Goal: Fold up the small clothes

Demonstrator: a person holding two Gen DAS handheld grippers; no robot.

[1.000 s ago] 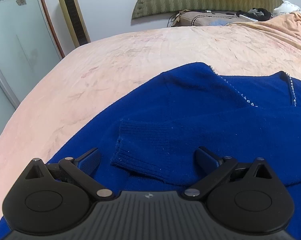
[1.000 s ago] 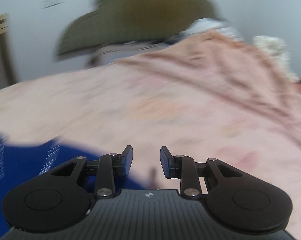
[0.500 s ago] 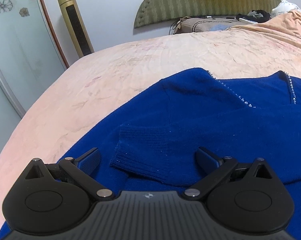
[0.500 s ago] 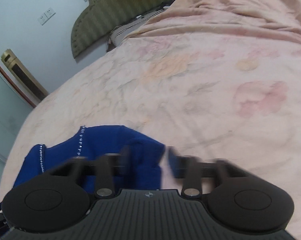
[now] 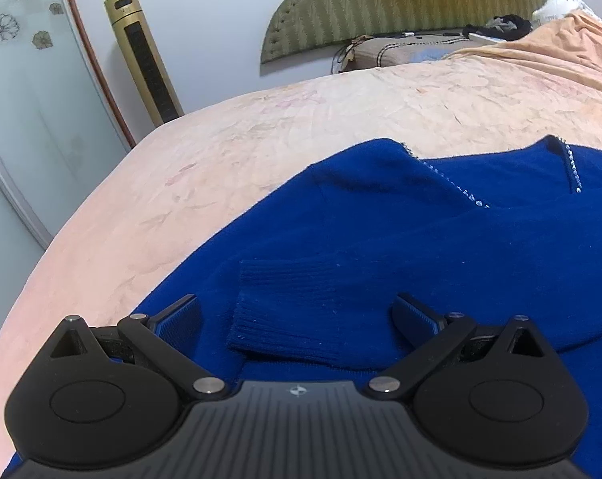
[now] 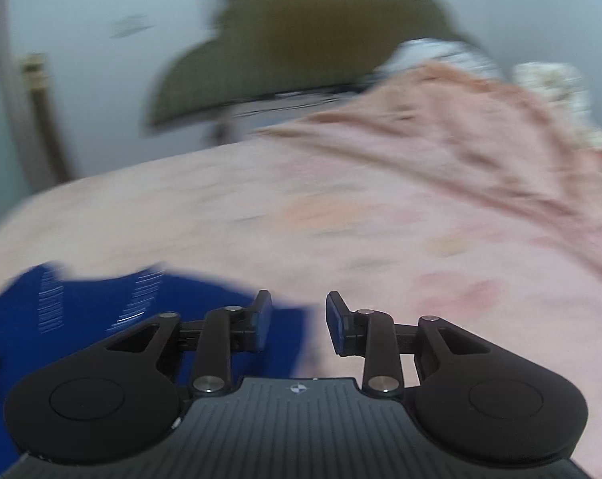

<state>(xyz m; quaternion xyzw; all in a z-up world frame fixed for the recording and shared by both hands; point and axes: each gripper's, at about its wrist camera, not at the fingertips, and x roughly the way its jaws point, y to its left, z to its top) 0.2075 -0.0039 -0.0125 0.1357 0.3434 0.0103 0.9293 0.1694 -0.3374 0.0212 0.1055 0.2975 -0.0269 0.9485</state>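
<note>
Blue sweater [image 5: 440, 247] lies flat on the bed [image 5: 229, 151], one sleeve [image 5: 297, 311] folded across. Left gripper [image 5: 297, 313] jaws wide apart, empty. Right gripper [image 6: 299, 321] jaws just reopened, nothing between. Judged next: grab the other sleeve.

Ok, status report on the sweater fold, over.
Left gripper open over the folded-in sleeve cuff. Right gripper just reopened, nothing between its jaws. Blue sweater flat on the pink bedspread. Nothing in the way.
</note>
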